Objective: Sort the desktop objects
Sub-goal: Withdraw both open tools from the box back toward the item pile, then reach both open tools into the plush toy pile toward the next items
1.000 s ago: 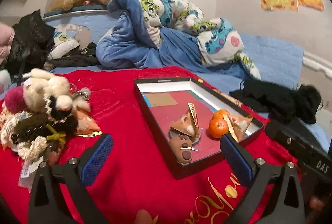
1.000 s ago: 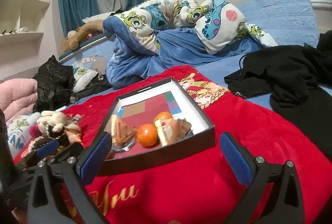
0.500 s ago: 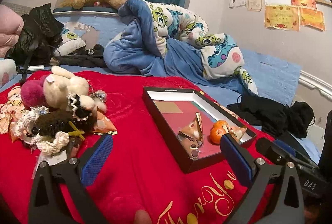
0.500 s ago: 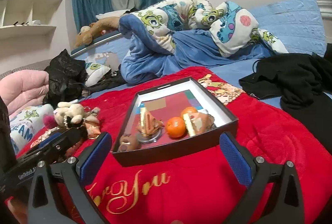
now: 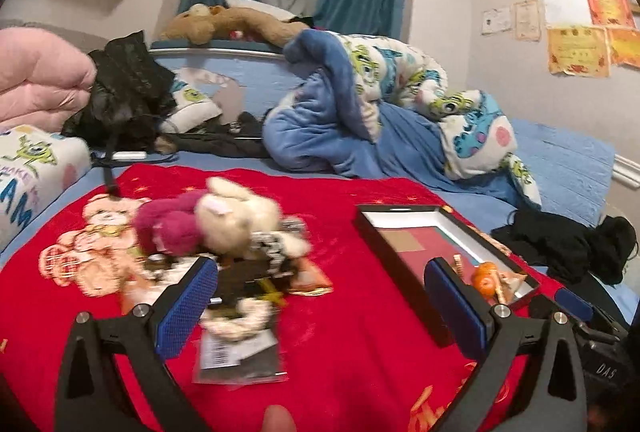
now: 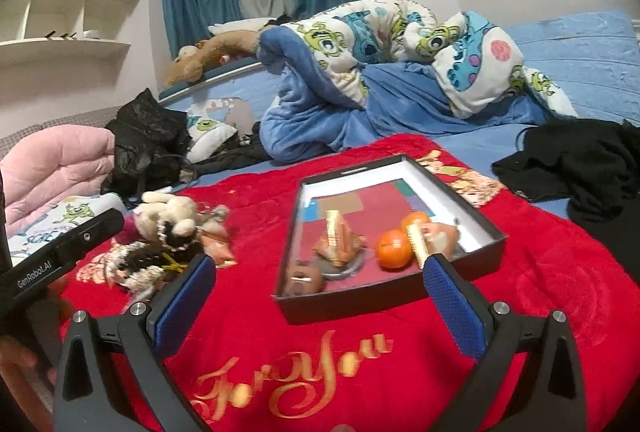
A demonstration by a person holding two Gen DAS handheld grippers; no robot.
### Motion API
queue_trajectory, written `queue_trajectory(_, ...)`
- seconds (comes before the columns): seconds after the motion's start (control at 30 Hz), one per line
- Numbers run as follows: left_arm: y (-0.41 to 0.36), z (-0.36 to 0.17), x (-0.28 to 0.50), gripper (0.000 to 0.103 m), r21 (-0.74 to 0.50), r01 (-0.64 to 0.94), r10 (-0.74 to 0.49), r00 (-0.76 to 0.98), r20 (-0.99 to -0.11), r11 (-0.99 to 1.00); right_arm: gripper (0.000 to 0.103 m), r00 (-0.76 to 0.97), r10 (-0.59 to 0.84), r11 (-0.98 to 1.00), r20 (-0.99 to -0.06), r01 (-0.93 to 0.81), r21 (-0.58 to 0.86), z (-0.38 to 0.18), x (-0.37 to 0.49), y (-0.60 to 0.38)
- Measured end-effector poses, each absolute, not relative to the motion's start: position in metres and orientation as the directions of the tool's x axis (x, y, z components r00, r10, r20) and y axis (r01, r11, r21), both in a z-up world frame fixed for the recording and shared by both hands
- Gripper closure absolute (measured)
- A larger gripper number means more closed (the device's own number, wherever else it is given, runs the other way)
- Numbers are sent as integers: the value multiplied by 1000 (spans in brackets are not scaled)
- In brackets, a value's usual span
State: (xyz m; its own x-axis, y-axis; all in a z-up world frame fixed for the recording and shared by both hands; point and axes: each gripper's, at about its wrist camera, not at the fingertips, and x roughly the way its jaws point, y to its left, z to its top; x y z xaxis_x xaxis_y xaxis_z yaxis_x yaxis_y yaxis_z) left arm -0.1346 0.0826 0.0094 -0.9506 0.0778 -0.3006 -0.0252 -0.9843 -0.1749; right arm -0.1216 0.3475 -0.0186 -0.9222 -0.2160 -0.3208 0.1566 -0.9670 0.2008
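Note:
A black box lid (image 6: pixel 482 222) (image 5: pixel 370 228) lies on a red blanket (image 6: pixel 248 216). Inside it are two oranges (image 6: pixel 394 249), gold-edged snack packets (image 6: pixel 340 244) and a brown round toy (image 6: pixel 302 278). Left of the box is a heap of small plush toys (image 5: pixel 230 222) (image 6: pixel 168 212) with a woolly black-and-cream bundle (image 5: pixel 256 280) and a flat packet (image 5: pixel 236 356). My left gripper (image 5: pixel 320 306) hangs open over the heap's near edge. My right gripper (image 6: pixel 320 300) is open in front of the box, holding nothing.
A rumpled blue and monster-print quilt (image 6: pixel 380 52) fills the bed behind the blanket. Black clothes (image 6: pixel 580 160) lie to the right, a black bag (image 6: pixel 148 140) and pink bedding (image 5: pixel 36 80) to the left. The left gripper's body (image 6: pixel 60 252) shows at the right wrist view's left edge.
My left gripper has swung left, from facing the box to facing the plush heap. My right gripper has pulled back from the box and turned a little left. Both stayed open.

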Motion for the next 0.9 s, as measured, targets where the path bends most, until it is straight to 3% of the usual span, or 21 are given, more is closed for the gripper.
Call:
queue_trajectory(0.37, -1, -12, -109, 0, -115, 72, -28, -938, -346, -991, 0, -911, -203, -975, -360, 223, -16, -3, -122, 261)
queue_trajectory(0.7, -29, -22, -133, 0, -91, 69, -29, -920, -390, -993, 0, -820, -442, -896, -365, 383, 224, 7, -167, 210)
queue_trajectory(0.9, -29, -30, -166, 0, -84, 51, -11, -903, -429, -995, 0, -792, -470, -882, -389, 404, 242, -5, -212, 184)
